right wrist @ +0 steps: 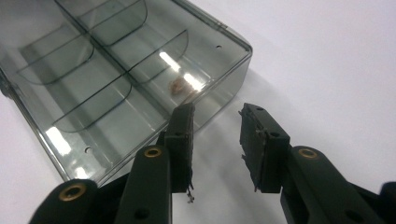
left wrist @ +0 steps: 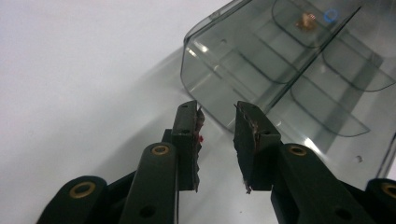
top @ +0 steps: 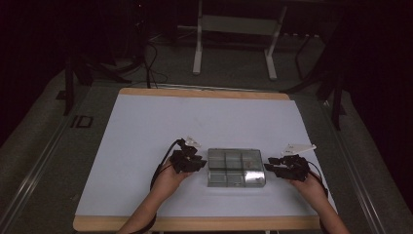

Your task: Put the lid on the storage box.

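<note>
Fingers point(left wrist: 187, 140) of the left gripper point(left wrist: 217, 140): 2 black jaws standing apart at a narrow gap, nothing between them, tips just short of the near corner of the clear compartment box point(left wrist: 280, 70). Fingers point(right wrist: 264, 144) of the right gripper point(right wrist: 217, 144): 2 black jaws parted somewhat wider, gap bare over the white mat; one jaw lies along the box's point(right wrist: 116, 74) end wall, whether touching cannot be told, the other well clear of it. Item 1, clear compartment box point(top: 236, 167): smoky transparent plastic, rectangular, lid closed, interior split by 1 long divider and curved cross walls into 6 bays; lying flat on the white mat point(top: 195, 122), near the person's edge, between the 2 grippers. Contents: 1 small brownish piece point(right wrist: 177, 85) in a bay near the right gripper's end; also seen from the left gripper view at the far end point(left wrist: 306, 20), beside a small blue ring point(left wrist: 330, 15). Item 2, left gripper point(top: 187, 158), held at the box's left end. Item 3, right gripper point(top: 287, 166), held at the box's right end. Support: wooden-edged table point(top: 195, 223) carrying the mat.
</note>
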`<state>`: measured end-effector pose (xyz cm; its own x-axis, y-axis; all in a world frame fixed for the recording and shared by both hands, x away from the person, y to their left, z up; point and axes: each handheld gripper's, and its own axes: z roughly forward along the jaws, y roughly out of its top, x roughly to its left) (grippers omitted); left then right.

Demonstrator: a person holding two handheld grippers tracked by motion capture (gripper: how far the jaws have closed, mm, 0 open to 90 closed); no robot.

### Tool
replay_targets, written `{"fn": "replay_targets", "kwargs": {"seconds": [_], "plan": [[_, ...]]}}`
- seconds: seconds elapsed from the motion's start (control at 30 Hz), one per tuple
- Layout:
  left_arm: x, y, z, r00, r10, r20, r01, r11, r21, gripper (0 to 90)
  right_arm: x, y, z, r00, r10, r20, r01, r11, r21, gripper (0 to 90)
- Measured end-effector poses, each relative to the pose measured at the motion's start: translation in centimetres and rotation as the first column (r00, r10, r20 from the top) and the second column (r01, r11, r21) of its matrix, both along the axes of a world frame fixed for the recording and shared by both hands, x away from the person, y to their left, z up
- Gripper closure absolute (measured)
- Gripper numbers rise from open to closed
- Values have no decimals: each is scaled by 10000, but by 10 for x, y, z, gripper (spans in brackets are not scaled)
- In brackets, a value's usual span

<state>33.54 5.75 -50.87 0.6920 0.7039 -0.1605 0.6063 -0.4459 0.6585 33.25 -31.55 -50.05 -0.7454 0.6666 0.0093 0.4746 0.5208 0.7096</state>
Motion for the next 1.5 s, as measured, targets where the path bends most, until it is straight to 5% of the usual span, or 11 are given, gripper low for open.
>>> {"fn": "replay_targets", "kwargs": {"seconds": [0.13,0.27,0.3,0.33,0.53,0.6,0.97,1.5], "plan": [[1,3,-2,9997,222,24,-223,9997,106,601,1,-4,4,9998,-116,175,116,9999,-11,556],[2,5,-2,9994,352,62,-352,9994,55,359,1,-6,5,9989,-202,418,208,9997,-141,453],[3,8,-2,9996,280,71,-280,9996,32,359,1,-7,5,9987,-213,459,217,9997,-69,417],[2,8,-2,9992,369,143,-370,9993,56,235,2,-10,5,9984,-256,510,254,9997,53,345],[5,13,-2,9984,560,121,-558,9983,-162,17,0,-16,7,9973,-157,718,125,9989,449,196],[6,15,-2,9975,652,254,-649,9978,-154,17,-1,-16,7,9937,-286,1085,256,9992,292,172],[3,21,-6,9920,898,889,-893,9960,-101,17,1,-21,3,9931,-462,1079,430,9986,320,133],[-5,24,-17,9941,688,834,-678,9976,-152,17,-1,-26,-5,9917,-639,1112,614,9978,255,126]]}}
